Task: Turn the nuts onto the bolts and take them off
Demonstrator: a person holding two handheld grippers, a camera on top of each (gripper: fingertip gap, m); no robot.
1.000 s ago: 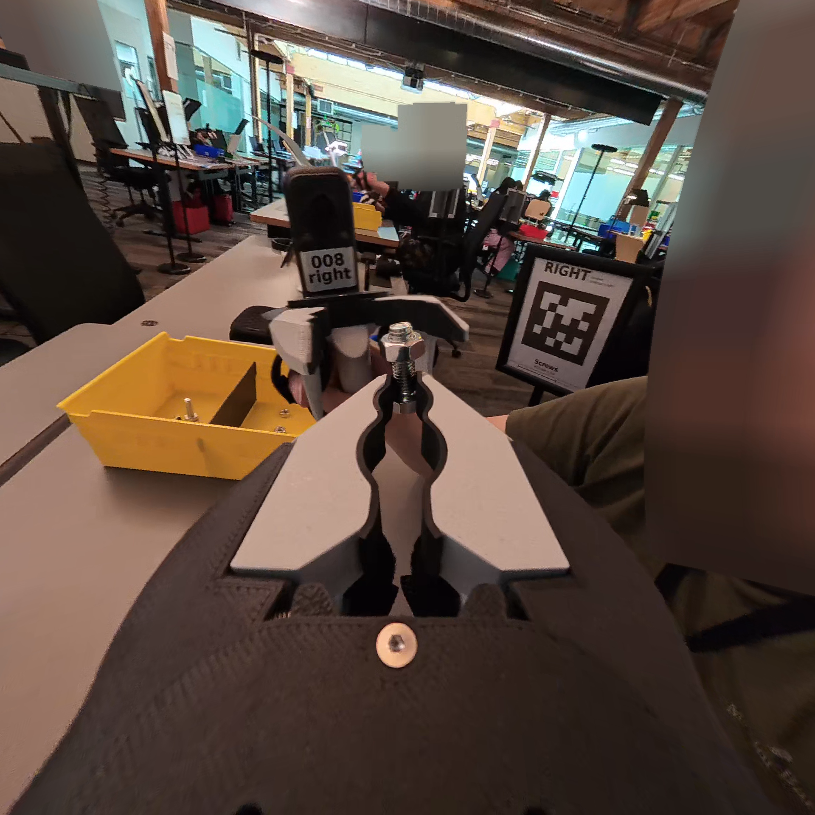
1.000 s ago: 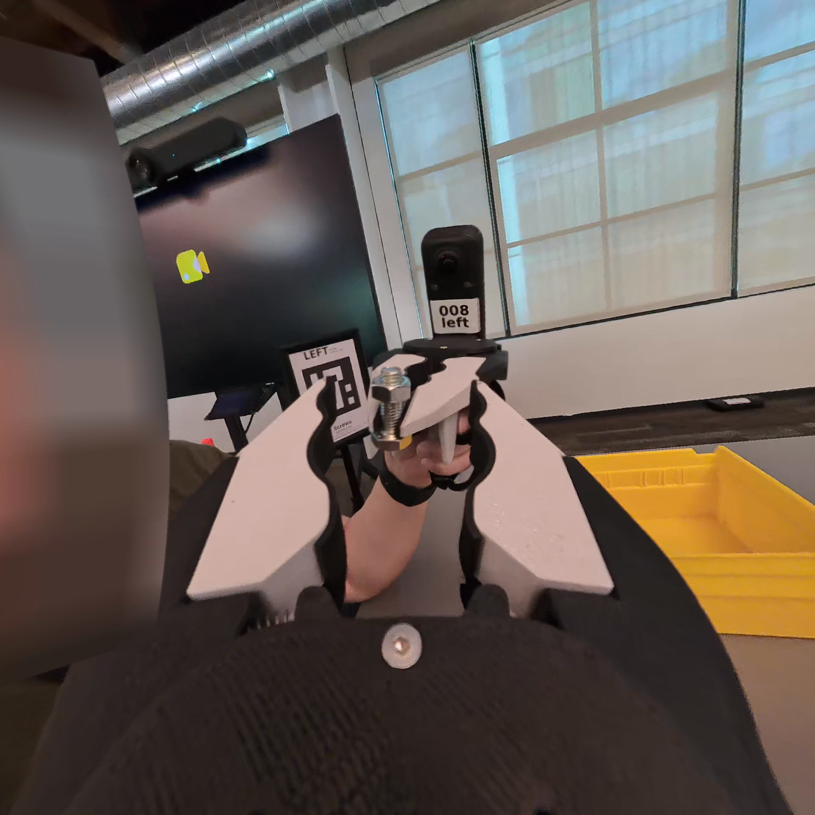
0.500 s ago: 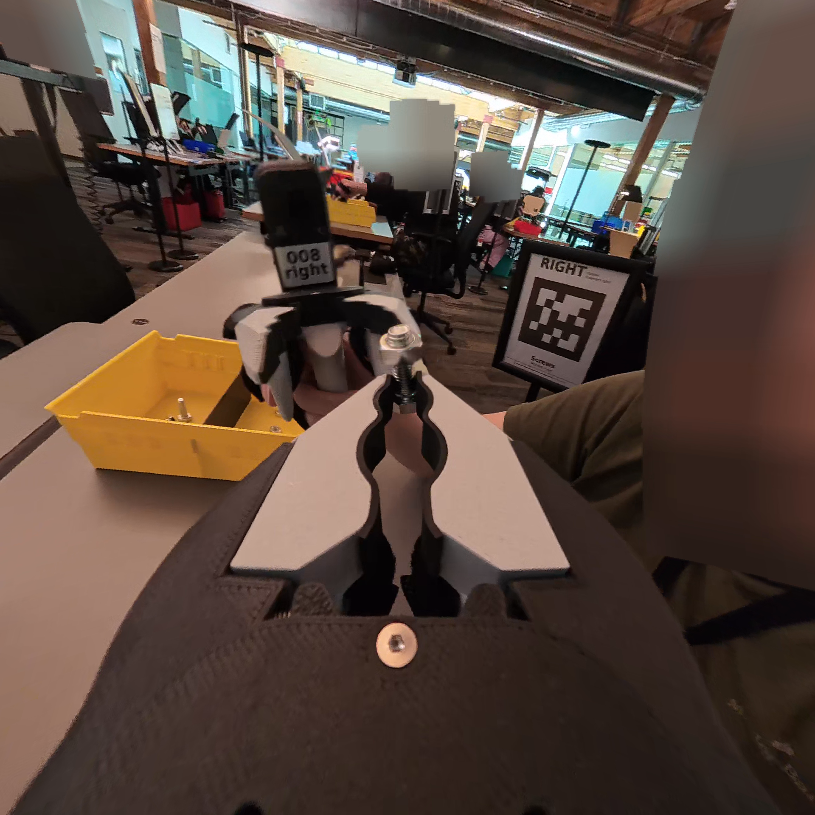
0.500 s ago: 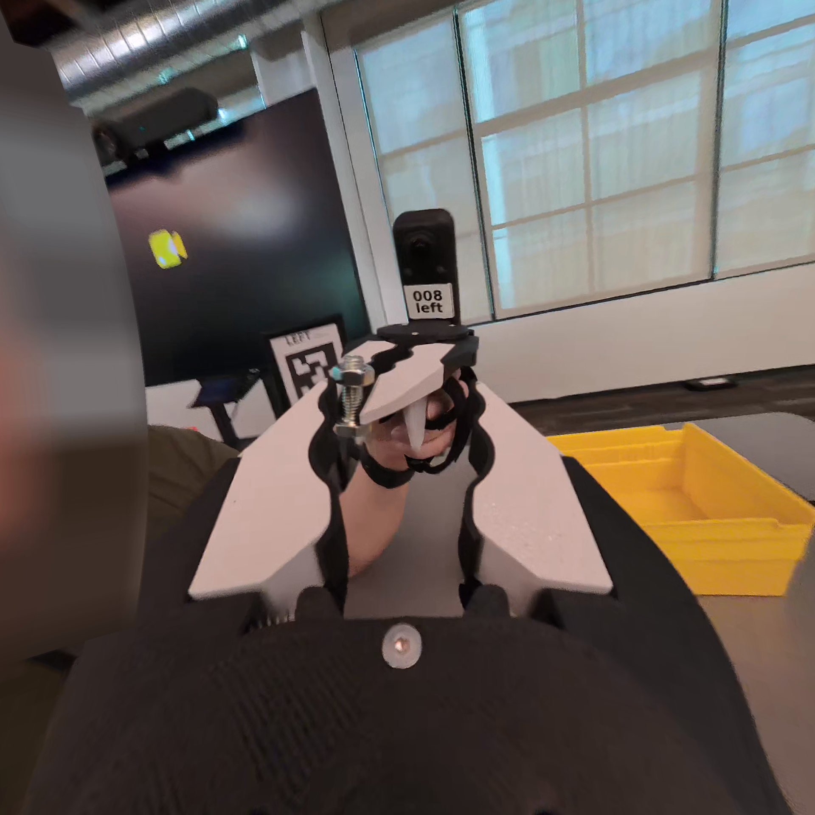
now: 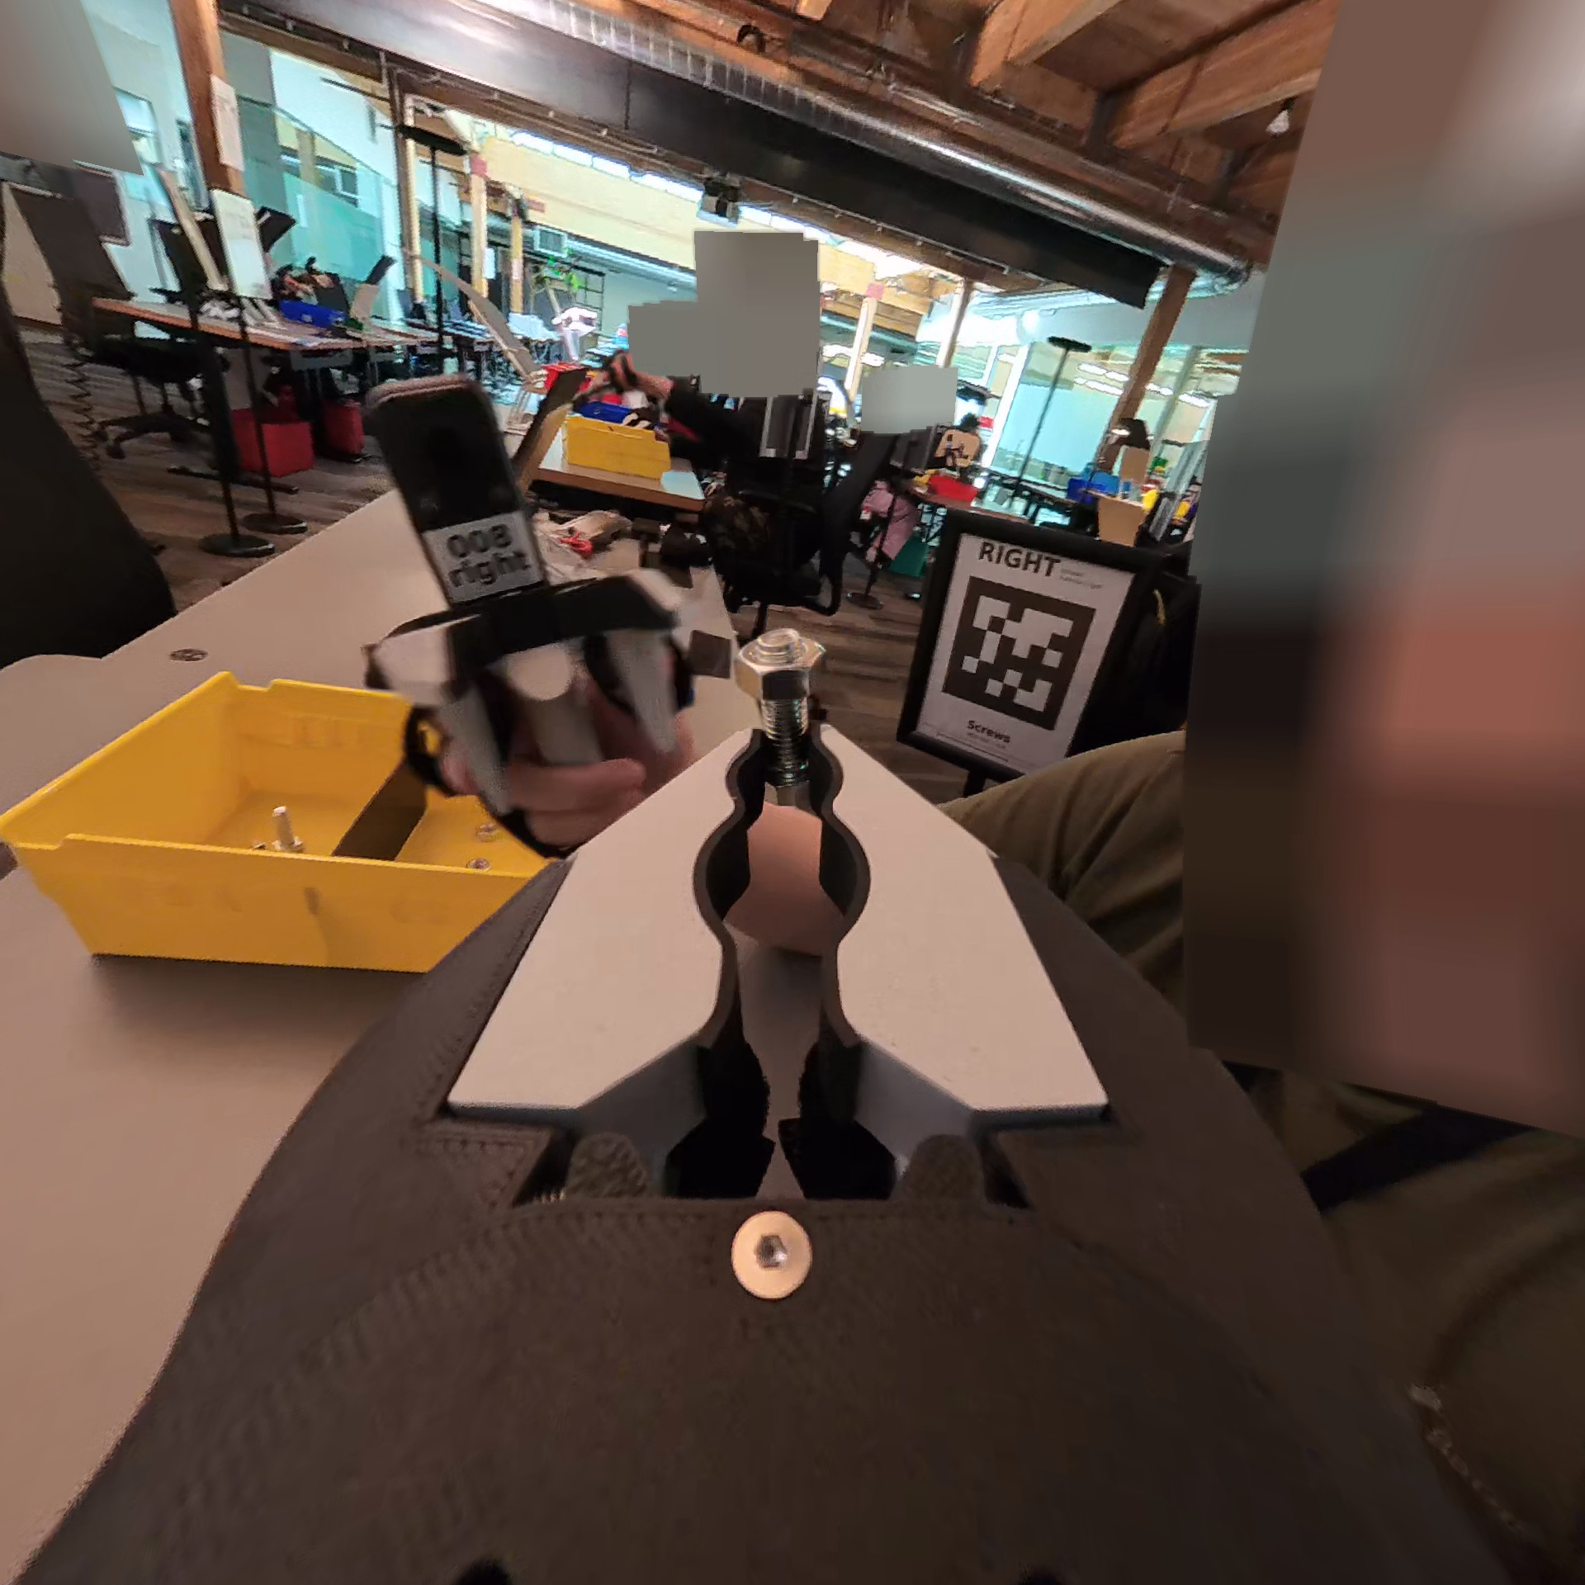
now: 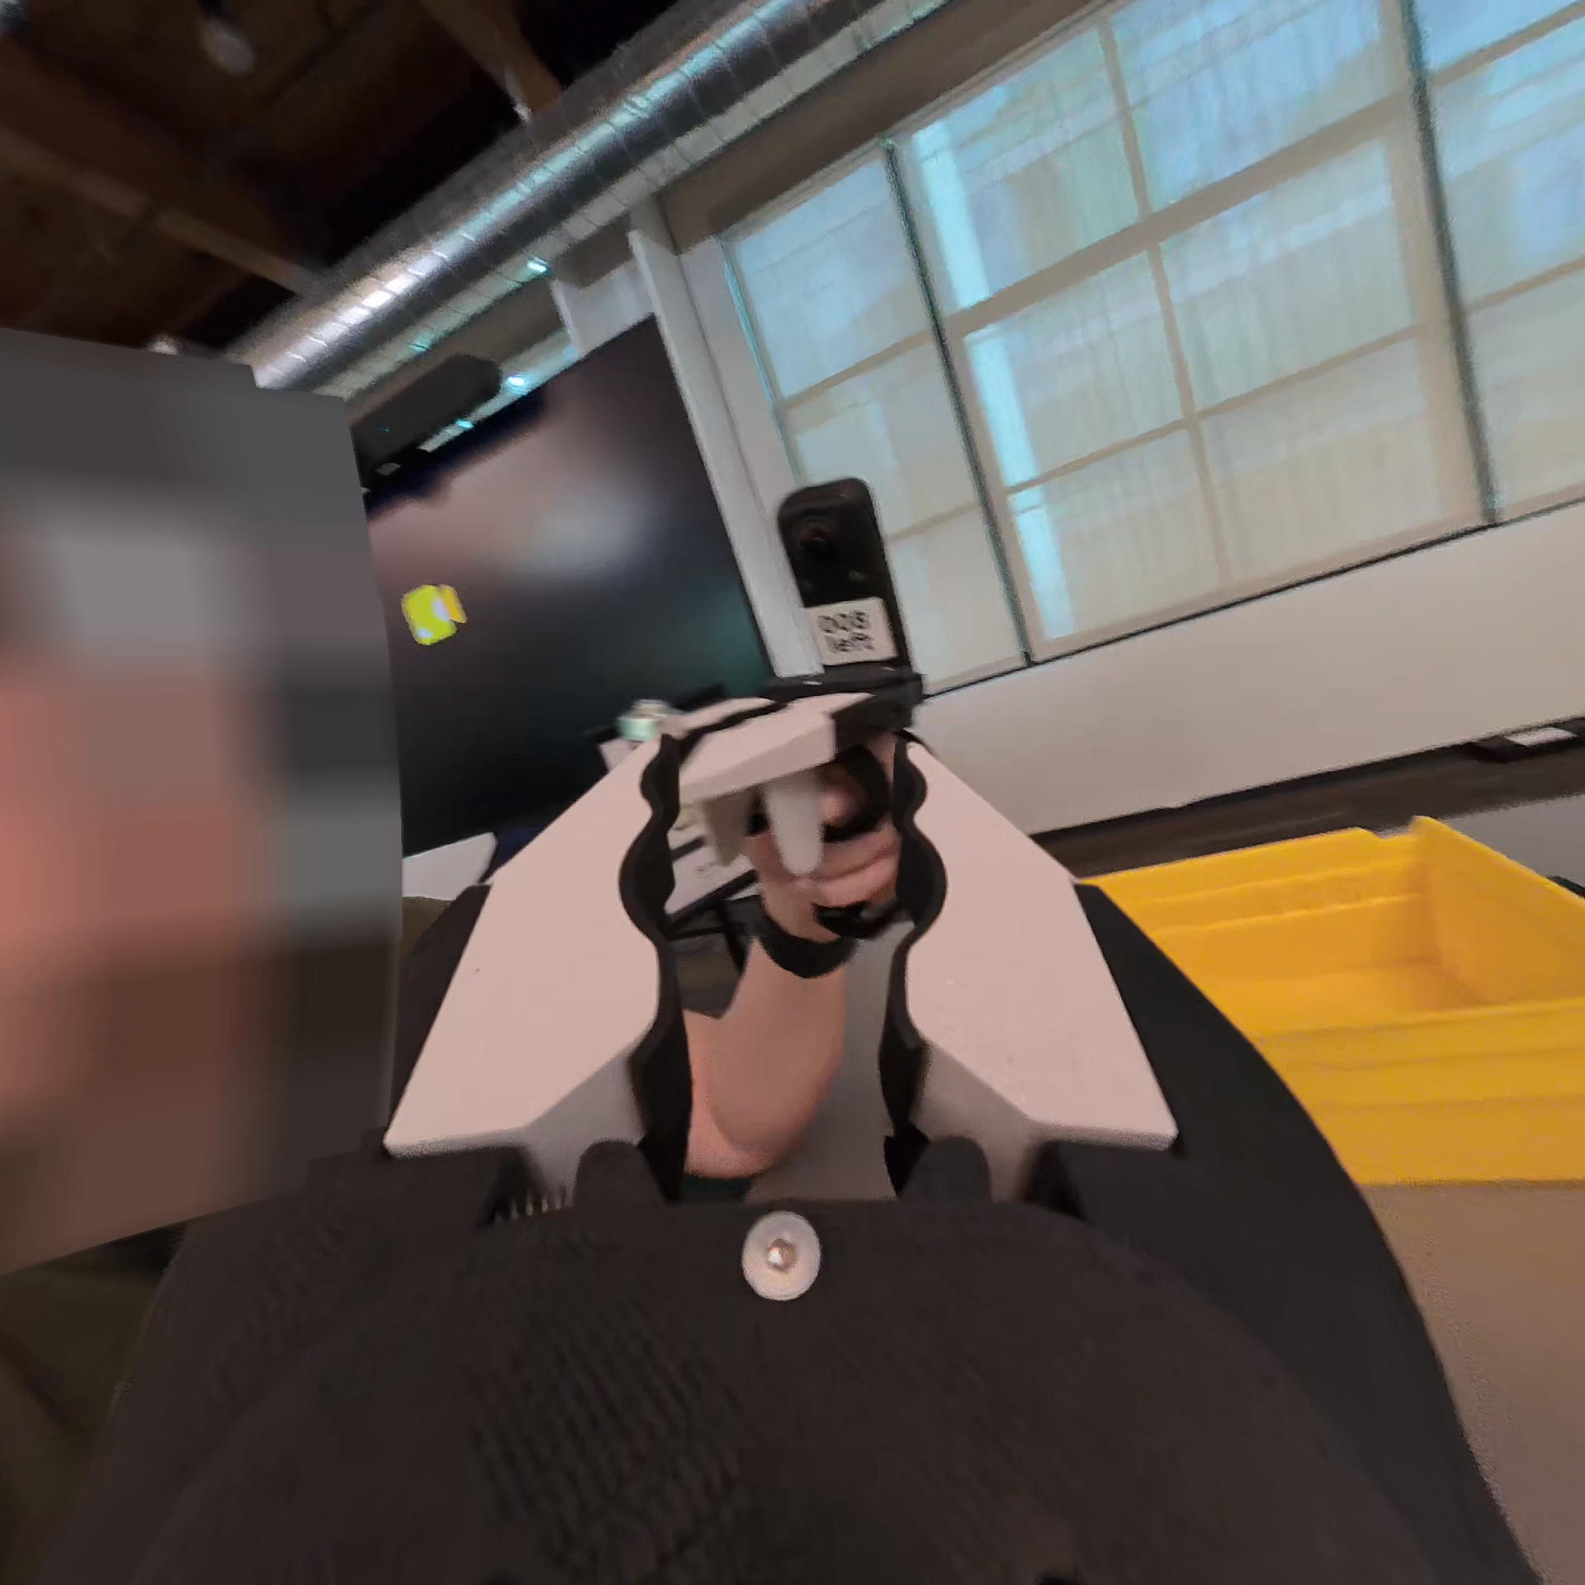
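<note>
My left gripper point(image 5: 785, 755) is shut on the lower shank of a silver bolt point(image 5: 785, 729) and holds it upright above the table. A hex nut point(image 5: 779, 677) sits at the top of its thread. My right gripper point(image 5: 549, 677) is open and empty, tilted, to the left of the nut and clear of it. In the right wrist view my right gripper point(image 6: 780, 772) is open, with the left gripper point(image 6: 763, 755) beyond its fingers. The nut point(image 6: 643, 725) shows blurred, just outside the left finger.
A yellow bin point(image 5: 214, 900) stands on the grey table point(image 5: 171, 1115) at the left, with a divider, a loose bolt point(image 5: 279, 828) and small nuts point(image 5: 480, 862); it also shows in the right wrist view point(image 6: 1372, 1029). A framed marker sign point(image 5: 1021, 652) stands behind. A person's arm is at the right. Tip to tip, the grippers are about 6 cm apart.
My right gripper, whose open fingers stood by the nut, has drawn away to the left and tilted. The left gripper keeps its hold on the bolt.
</note>
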